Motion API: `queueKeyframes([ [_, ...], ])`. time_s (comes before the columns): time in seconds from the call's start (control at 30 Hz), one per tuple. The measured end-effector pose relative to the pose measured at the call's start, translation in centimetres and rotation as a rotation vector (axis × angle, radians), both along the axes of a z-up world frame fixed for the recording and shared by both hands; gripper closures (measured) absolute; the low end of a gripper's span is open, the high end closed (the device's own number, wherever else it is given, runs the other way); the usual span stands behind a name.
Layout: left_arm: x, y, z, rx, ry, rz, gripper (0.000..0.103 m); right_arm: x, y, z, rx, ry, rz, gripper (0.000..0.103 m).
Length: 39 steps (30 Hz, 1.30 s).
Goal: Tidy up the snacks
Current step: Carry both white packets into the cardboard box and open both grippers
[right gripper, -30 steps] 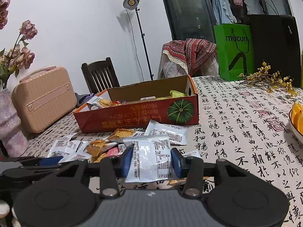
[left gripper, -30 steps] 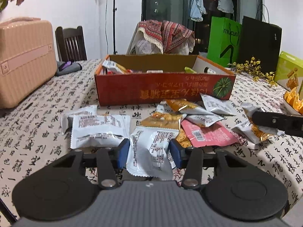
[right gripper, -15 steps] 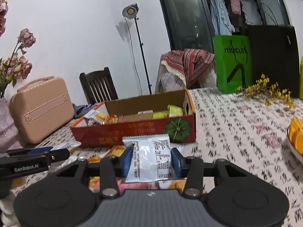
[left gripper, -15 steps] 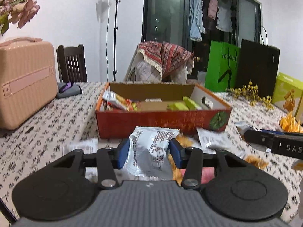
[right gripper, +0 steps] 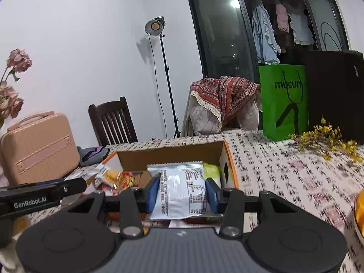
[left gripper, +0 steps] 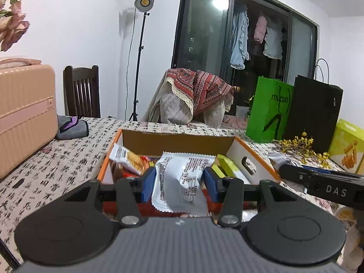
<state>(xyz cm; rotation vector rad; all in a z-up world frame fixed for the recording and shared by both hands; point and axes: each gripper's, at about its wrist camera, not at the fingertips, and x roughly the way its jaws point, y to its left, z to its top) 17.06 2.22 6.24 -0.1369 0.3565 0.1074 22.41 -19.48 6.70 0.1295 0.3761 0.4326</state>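
My left gripper (left gripper: 179, 183) is shut on a silver snack packet (left gripper: 179, 182), held in front of the near wall of the orange cardboard box (left gripper: 177, 140). Inside the box lie an orange-and-white packet (left gripper: 128, 159) and green packets (left gripper: 227, 166). My right gripper (right gripper: 182, 192) is shut on a second silver snack packet (right gripper: 182, 191), raised at the same box (right gripper: 170, 153) near its right end. In the left wrist view the other gripper's black body (left gripper: 323, 185) reaches in from the right.
A pink suitcase (left gripper: 25, 113) stands at the table's left. A grey pouch (left gripper: 72, 127) lies beside it. Green (left gripper: 270, 111) and black (left gripper: 316, 111) bags and yellow flowers (left gripper: 302, 146) stand at the back right. A chair with a draped cloth (left gripper: 195, 95) is behind the box.
Both grippers have risen with their silver packets and moved toward the box. The loose packets on the table have dropped out of sight below them, and the box's inside now shows.
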Motion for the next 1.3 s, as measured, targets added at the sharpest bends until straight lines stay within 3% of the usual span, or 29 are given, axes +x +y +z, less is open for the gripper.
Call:
queueKeyframes([
  [0.3,5.6,1.1,0.8,-0.02,0.015,0.047,0.055,6.6,2.2,2.0,-0.008,0.024,-0.026,0.06],
  [0.5,9.5,1.9,0.3,-0.004,0.049,0.086,0.055,10.6,3.8,0.9,-0.017,0.052,-0.031,0.06],
  [0.7,11.9,2.7,-2.7,0.031,0.108,0.132,0.055,11.7,3.9,-2.1,-0.013,0.041,0.015,0.06],
  [0.8,12.6,3.7,-3.7,0.004,0.142,0.144,0.055,12.2,4.3,-2.8,-0.018,0.055,0.026,0.06],
  [1.13,12.2,3.3,-4.2,0.032,0.12,0.153,0.053,12.5,4.4,-4.1,-0.03,0.068,-0.018,0.06],
  [1.23,12.0,3.4,-4.1,0.02,0.105,0.155,0.049,12.5,4.4,-4.2,-0.03,0.067,-0.021,0.06],
  [1.27,11.8,3.5,-4.0,0.018,0.097,0.159,0.042,12.5,4.4,-4.2,-0.031,0.067,-0.022,0.058],
  [1.3,11.7,3.6,-3.9,0.009,0.086,0.162,0.025,12.5,4.4,-4.2,-0.033,0.067,-0.023,0.057],
])
